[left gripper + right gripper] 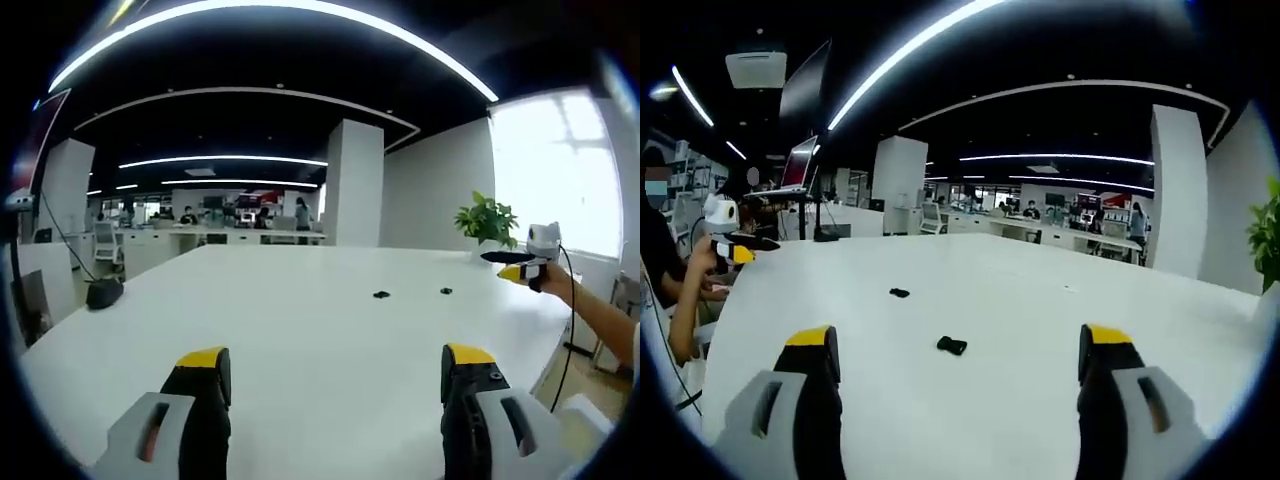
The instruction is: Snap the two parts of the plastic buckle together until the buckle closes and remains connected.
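Two small black buckle parts lie apart on the white table [290, 320]. In the left gripper view, one buckle part [381, 294] sits left of the other buckle part [446, 291], both well beyond my left gripper [335, 358], which is open and holds nothing. In the right gripper view, the nearer buckle part [952, 346] lies ahead between the jaws of my open right gripper [958, 338], not touched. The farther buckle part [899, 293] is up and to the left. Each gripper also appears in the other's view: the right gripper [522, 268] and the left gripper [738, 250].
A dark rounded object [103, 292] rests near the table's left edge. A potted plant [487, 220] stands at the far right corner. A person's arm [600, 315] reaches in from the right. Office desks and pillars lie beyond the table [1040, 300].
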Demonstrator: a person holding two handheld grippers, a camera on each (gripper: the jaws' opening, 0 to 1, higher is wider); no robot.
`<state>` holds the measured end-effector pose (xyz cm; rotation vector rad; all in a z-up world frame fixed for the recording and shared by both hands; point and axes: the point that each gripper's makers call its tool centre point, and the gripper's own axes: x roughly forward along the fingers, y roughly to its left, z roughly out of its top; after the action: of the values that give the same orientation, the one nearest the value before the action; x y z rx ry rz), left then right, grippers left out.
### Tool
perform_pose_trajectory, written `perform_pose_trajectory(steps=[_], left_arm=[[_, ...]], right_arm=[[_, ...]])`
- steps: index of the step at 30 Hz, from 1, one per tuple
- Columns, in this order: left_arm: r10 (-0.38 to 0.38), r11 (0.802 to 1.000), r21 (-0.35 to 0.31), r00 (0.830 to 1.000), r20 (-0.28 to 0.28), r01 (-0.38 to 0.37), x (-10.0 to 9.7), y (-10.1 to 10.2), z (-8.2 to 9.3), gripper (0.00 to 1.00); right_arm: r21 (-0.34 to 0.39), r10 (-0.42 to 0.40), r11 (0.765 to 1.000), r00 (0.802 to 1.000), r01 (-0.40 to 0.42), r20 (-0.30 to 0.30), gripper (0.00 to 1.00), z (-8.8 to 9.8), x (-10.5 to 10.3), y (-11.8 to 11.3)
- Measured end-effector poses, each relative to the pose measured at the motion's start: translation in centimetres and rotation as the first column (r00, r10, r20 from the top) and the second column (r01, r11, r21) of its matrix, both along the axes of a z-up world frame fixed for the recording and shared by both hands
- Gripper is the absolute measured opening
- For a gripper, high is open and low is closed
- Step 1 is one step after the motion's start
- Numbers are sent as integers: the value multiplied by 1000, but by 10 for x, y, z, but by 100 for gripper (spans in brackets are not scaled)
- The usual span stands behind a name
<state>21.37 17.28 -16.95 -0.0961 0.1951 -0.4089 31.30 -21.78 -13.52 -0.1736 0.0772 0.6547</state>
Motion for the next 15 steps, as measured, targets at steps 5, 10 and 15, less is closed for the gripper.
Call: perform_pose_trajectory(steps=[5,10,15], left_arm=[[-24,1000,-13,1000,-3,24,4,-4,-2,88],[-32,999,-7,999,-11,32,6,-7,-3,88],[-36,999,-10,999,-8,36,8,-9,-1,88]], right_arm=[[42,32,999,999,-32,-2,100,1,9,5],[56,57,997,998,-58,17,98,6,11,12],[52,101,993,995,-101,19,98,7,12,23]])
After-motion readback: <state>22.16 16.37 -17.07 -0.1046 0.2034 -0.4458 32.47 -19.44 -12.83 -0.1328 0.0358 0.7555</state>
